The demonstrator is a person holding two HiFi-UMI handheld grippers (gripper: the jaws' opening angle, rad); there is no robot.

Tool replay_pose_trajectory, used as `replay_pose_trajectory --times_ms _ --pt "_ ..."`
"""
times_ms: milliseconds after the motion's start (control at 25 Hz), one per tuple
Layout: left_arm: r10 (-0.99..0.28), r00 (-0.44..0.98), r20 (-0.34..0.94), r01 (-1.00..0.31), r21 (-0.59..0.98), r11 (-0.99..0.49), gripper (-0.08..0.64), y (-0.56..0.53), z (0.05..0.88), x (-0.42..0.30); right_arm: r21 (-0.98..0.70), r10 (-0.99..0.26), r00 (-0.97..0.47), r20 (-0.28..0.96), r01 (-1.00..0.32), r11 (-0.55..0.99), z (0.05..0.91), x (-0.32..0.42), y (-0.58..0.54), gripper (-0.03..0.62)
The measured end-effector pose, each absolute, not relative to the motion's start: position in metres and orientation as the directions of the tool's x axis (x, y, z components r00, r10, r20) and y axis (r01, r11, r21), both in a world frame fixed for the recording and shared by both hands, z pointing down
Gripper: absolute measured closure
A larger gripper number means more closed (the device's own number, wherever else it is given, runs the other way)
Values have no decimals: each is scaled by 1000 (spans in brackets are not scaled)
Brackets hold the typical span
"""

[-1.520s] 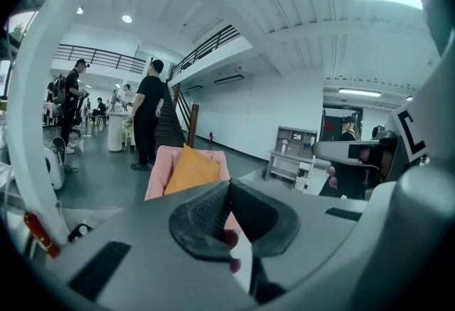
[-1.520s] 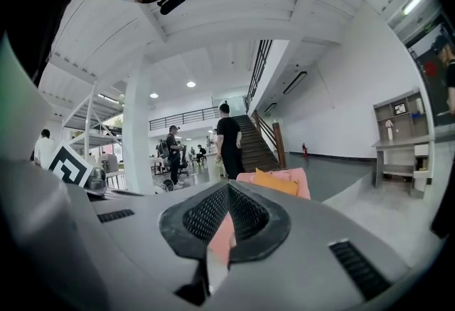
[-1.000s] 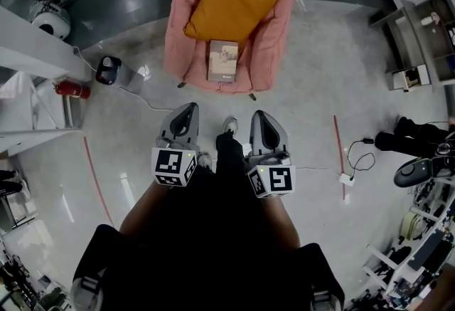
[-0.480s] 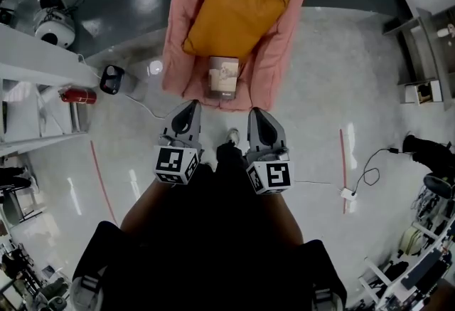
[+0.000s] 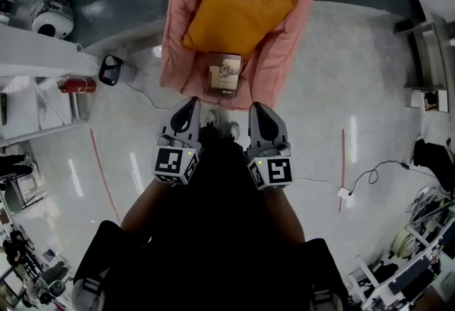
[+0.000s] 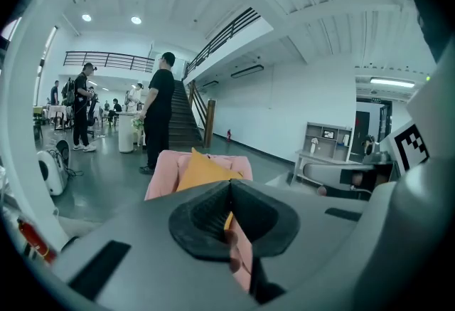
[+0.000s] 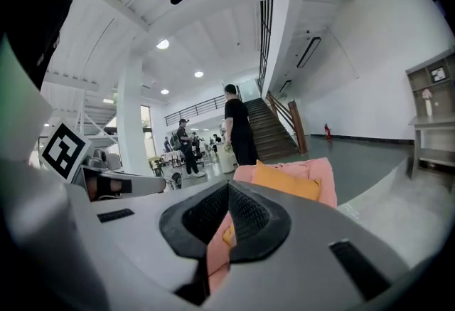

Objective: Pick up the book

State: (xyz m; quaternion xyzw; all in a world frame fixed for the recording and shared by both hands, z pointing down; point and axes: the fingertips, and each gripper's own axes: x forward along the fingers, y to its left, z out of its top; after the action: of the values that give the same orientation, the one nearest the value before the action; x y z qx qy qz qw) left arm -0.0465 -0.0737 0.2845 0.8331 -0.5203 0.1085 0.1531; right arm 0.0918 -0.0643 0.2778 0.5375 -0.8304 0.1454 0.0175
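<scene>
- The book lies flat at the front of the seat of a pink armchair, cover up. Its far end is at the lower corner of an orange cushion, which leans against the chair back.
- It looks thin and light. The covers are probably stiff enough to lift by one edge, though the pages may sag or fan open if only a corner is pinched.
- The seat under it is soft, so a jaw pressed down beside the book should sink in and slide beneath it.
- The near short edge, facing the person, is the free one and looks like the best place to grip. The far end is crowded by the cushion.
- The left tool and right tool are side by side over the floor, just short of the chair front. Both have their jaws closed together and hold nothing, so one must open before it can grip.
- Only the head view shows the book and how it lies relative to both tools.
- In the left and right gripper views, each tool's own jaws cover the seat front. Only the chair's pink top and the cushion show above them.
- The gripper views add the hall beyond, with a standing person and a staircase.
</scene>
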Motion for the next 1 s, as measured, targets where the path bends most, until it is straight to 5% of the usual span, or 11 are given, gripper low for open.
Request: replay_pose_trajectory --times_ms 280,1000 --pt "-809 445 385 -895 166 -413 552 -112 321 -54 -221 -865 -454 212 -885 410 310 80 -105 587" --pt "-734 507 451 -861 227 -456 552 -222 439 -59 -340 -791 -453 410 -881 328 525 69 -218 463"
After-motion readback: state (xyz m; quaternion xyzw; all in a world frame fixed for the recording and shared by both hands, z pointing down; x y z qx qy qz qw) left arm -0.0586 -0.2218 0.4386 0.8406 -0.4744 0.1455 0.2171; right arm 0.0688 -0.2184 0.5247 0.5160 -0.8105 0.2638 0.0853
